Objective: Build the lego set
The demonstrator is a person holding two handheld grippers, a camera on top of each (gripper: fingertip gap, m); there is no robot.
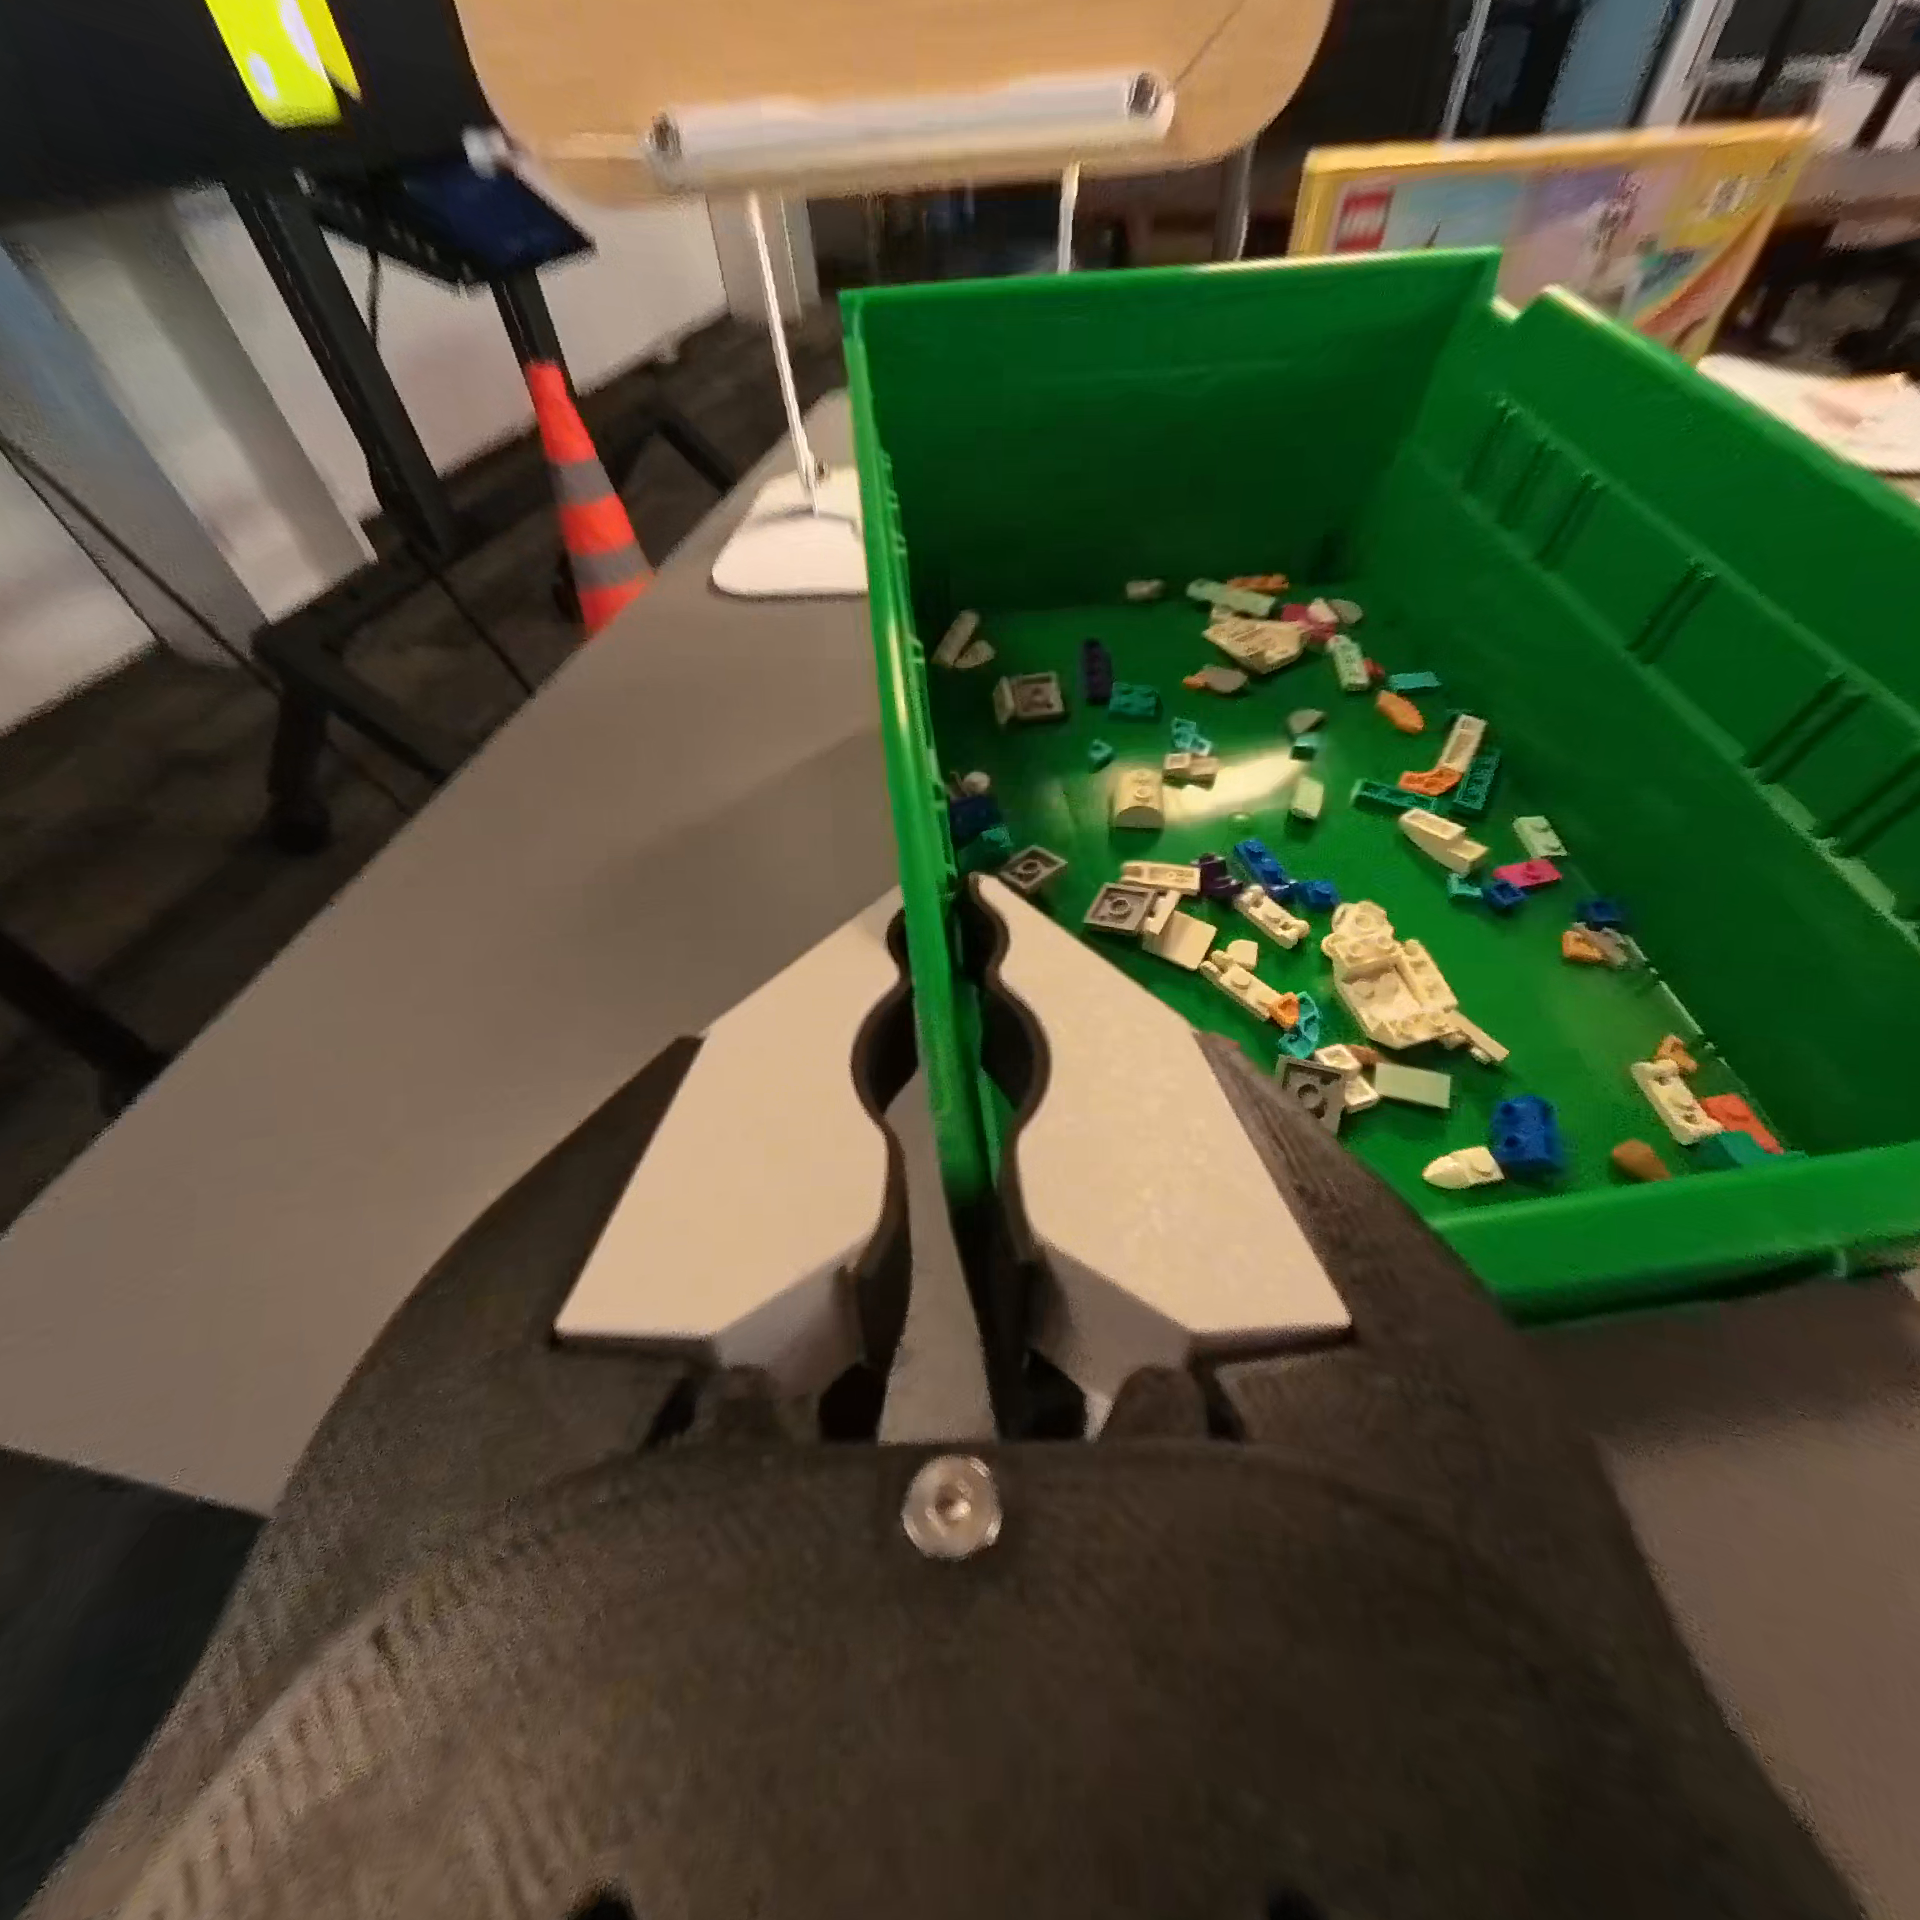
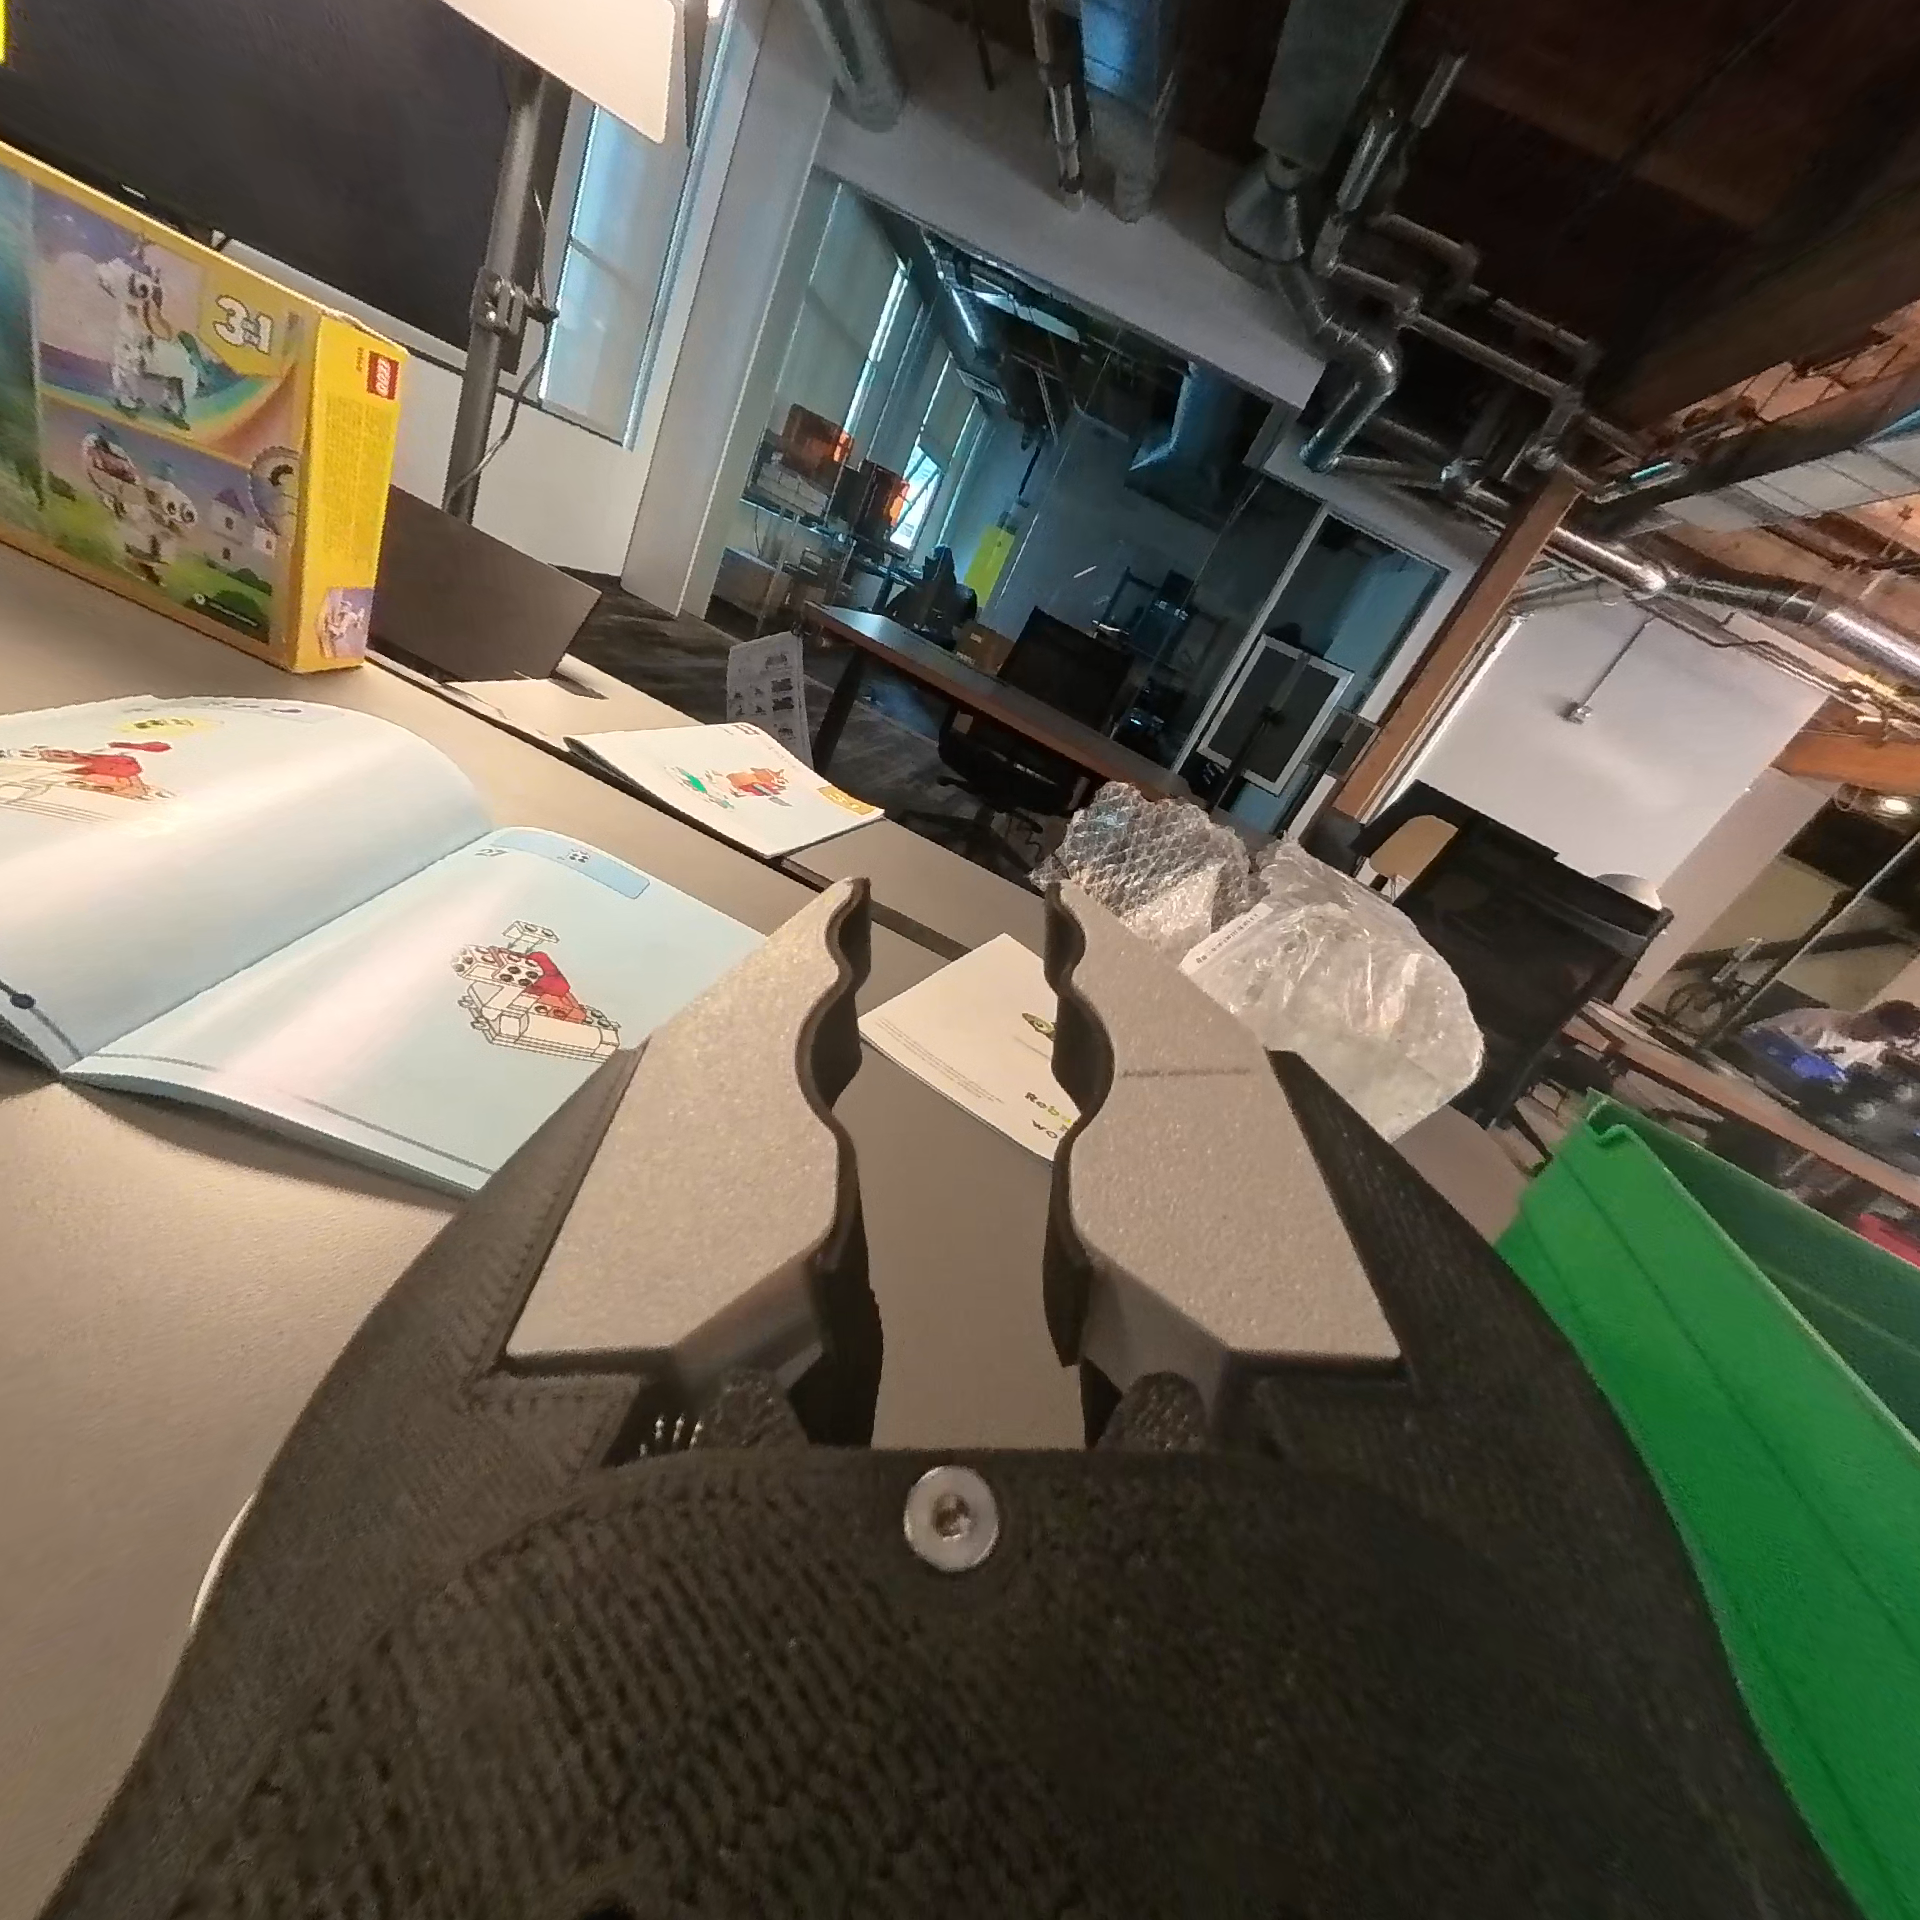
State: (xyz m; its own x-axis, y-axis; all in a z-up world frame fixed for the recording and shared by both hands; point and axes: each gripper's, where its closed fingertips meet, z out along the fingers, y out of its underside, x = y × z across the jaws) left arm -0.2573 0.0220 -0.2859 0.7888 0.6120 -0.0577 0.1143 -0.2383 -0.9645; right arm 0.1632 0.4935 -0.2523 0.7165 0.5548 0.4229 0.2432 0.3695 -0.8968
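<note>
I have the left tool (image 1: 951, 904) clamped on the near-left wall of the green bin (image 1: 1143, 436), one finger outside the wall and one inside, and I use that bin as my landmark for everything else. The bin sits on the grey desk (image 1: 520, 987); it looks like thin moulded plastic, stiff enough to drag by its wall yet light, so I judge it will slide or tip if I pull hard. Behind the bin stands the yellow set box (image 1: 1538, 229), and beyond the bin's outer side, in the right wrist view, an open instruction booklet (image 2: 312, 914) lies flat on the desk, with a second booklet (image 2: 727, 790) and some clear bubble wrap (image 2: 1340, 987) farther off. The right tool (image 2: 951, 914) hovers spread and empty above the desk just beside the bin. Inside the bin, on its floor, lies a partly built cream assembly (image 1: 1387, 982), the largest piece there; I judge it rigid but liable to shed parts, so I would take it across its broad body rather than by a protruding end. Around it the loose lego pieces (image 1: 1247, 790) are scattered across the bin floor: hard, smooth, very light, likely to skid on the slick green plastic. I would pinch each one across its flat sides.
</note>
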